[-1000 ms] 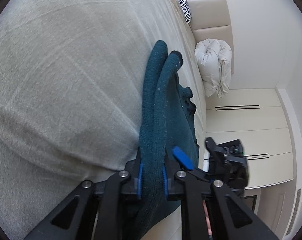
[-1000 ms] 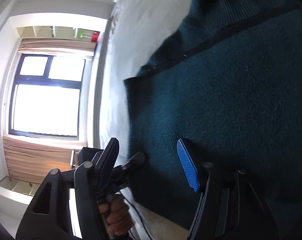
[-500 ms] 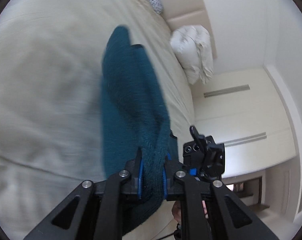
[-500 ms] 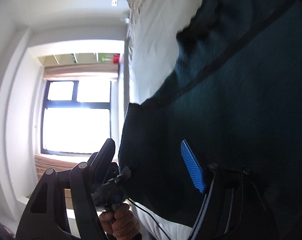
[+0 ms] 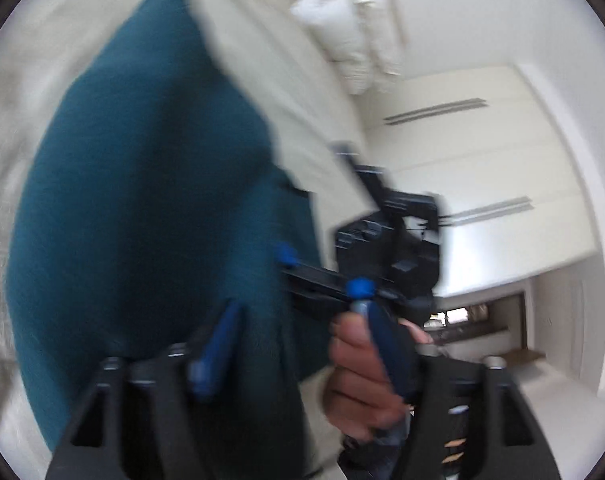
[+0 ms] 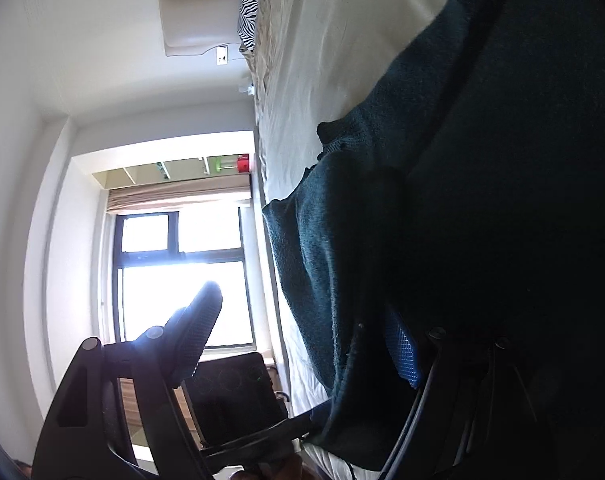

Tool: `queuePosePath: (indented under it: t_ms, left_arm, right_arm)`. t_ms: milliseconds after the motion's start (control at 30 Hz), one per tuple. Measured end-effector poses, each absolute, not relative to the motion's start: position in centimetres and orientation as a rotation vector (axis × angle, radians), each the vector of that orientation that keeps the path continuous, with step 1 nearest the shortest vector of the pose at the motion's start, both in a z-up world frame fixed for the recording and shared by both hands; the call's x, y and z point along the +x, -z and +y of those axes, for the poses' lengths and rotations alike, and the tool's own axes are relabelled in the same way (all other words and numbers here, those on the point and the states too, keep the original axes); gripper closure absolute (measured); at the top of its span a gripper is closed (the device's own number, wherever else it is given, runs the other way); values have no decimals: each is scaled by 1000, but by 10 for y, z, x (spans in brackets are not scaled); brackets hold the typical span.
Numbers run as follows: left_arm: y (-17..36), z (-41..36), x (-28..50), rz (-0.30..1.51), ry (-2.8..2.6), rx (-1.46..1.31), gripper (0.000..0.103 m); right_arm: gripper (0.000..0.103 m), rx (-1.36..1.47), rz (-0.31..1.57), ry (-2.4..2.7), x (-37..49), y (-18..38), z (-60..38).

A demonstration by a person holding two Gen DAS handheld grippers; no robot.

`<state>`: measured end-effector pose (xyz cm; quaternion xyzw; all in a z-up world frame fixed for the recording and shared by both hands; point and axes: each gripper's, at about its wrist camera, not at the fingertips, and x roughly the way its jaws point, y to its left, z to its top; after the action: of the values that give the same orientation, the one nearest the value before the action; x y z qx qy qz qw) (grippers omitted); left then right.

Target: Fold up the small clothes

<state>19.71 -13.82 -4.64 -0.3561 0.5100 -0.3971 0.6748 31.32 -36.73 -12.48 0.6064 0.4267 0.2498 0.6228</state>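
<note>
The sweater (image 5: pixel 142 200) is thick teal knit, soft and limp, so it will sag and bunch wherever you do not support it. It lies on the bed (image 6: pixel 322 80), partly folded, with one edge near the bed side. Your left gripper (image 5: pixel 322 364) has its fingers apart, and the cloth lies only against one pad. Your right gripper (image 6: pixel 306 340) is also wide apart; the knit rests beside its blue pad (image 6: pixel 402 352), not pinched. I think you should take it at a hem or corner, through both layers.
</note>
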Motion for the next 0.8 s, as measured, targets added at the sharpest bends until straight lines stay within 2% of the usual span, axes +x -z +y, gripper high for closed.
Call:
queuePosePath:
  t_ms: [200,333,433,533,600,733,800]
  left_arm:
    - [20,-85,182,1035,875,-806,26]
    - [47,-55,197,1070,775,-861,26]
    - [54,-49,194,1062,761,-872,26]
    - [60,-49,197,1067,768,-883,26]
    - [63,-47,194,1070,770,-889,26]
    - [70,-49,194,1074,774,-898,26]
    - [69,-50,193,1076,775,-901,26]
  right_arm:
    - [28,1288,1022,-573,313,119,-361]
    - [28,1163,1062,-529,313,107,-344]
    - [35,1097,1106,-504,314,102,-336]
    - [47,1030,1148,-479,315,100,-329]
    - [60,967,1198,-441,316,101,-322]
    - [74,869,1239,-379,313,100,-304]
    - [88,820,1236,-358,311,95,-303]
